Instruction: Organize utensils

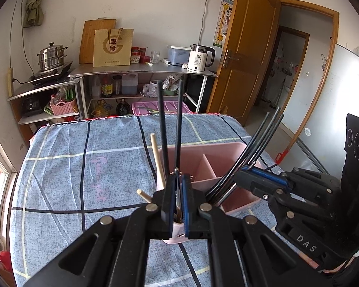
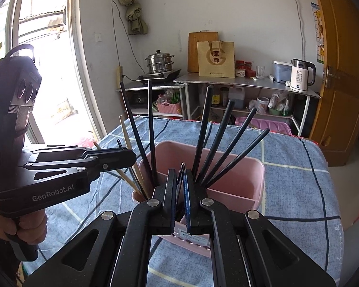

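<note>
Looking along the left hand-held gripper [image 1: 179, 191], its blue-padded jaws stand almost together, pinched on a thin dark utensil whose tip [image 1: 176, 170] pokes up just past them, right over the near end of the pink utensil holder [image 1: 227, 157]. The right hand-held gripper [image 2: 180, 184] is likewise nearly closed, a slim dark utensil [image 2: 181, 171] caught between its pads above the same holder; from the left wrist view it comes in from the right with its pads beside a bundle of black chopsticks [image 1: 256, 148]. The holder sits on a worktop covered with a blue checked cloth [image 1: 83, 167]; it is a pink rectangular tub with a partition inside [image 1: 207, 165]. Two black chopsticks [image 1: 170, 119] stand nearly upright in its left part, with pale wooden chopsticks [image 1: 156, 155] leaning out beside them, while the black bundle fans out to the right. A person's hand [image 2: 28, 224] grips the left tool's handle. Farther back, metal shelves [image 1: 143, 70] against the wall carry a steel steamer pot [image 1: 51, 56], a paper bag [image 1: 113, 47] and a white kettle [image 1: 199, 58], and a wooden door [image 1: 246, 47] stands open.
</note>
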{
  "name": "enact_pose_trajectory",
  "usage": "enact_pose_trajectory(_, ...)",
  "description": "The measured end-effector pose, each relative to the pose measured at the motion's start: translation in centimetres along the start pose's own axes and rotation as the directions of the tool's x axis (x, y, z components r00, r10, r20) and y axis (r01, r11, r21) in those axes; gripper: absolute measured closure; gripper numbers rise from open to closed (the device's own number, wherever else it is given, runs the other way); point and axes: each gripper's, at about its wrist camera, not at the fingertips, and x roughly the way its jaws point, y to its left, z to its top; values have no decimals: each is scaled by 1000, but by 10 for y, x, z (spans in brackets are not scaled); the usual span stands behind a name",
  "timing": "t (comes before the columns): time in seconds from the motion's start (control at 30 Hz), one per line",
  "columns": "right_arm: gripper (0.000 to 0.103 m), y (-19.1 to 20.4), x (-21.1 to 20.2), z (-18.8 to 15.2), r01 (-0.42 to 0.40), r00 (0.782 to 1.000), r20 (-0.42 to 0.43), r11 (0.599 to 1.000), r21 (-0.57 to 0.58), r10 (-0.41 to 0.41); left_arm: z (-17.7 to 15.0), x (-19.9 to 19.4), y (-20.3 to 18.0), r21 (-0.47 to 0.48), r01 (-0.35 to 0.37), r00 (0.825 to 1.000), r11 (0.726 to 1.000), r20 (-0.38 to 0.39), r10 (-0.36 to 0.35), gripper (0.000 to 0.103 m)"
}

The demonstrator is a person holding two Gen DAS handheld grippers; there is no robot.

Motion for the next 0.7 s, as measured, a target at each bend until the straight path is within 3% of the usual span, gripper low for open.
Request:
enact_pose_trajectory(0.13, 90, 1, -13, 2, 1, 1000, 29, 1000, -9, -1, 2, -12, -1, -1, 2, 1000, 1000, 27, -2, 84)
enact_pose_trajectory(0.53, 87, 6, -63, -5, -4, 995, 103, 1000, 12, 3, -13, -67, -14, 30, -51, 990, 998, 134, 46, 75)
enact_pose_trajectory(0.6, 83, 7, -71, -10, -4, 994, 111, 1000, 18, 2, -22, -76, -16, 30, -53, 988, 998, 149, 48, 74)
enact_pose_trajectory(0.67, 69, 7, -79, -17, 5, 993, 122, 1000, 20, -7, -33, -83, -16, 20, -52, 987, 998, 156, 48, 71)
enact_pose_trajectory(0.7, 68, 8, -84, -22, 8, 992, 129, 1000, 23, -11, -38, -86, -16, 15, -55, 986, 998, 159, 52, 71)
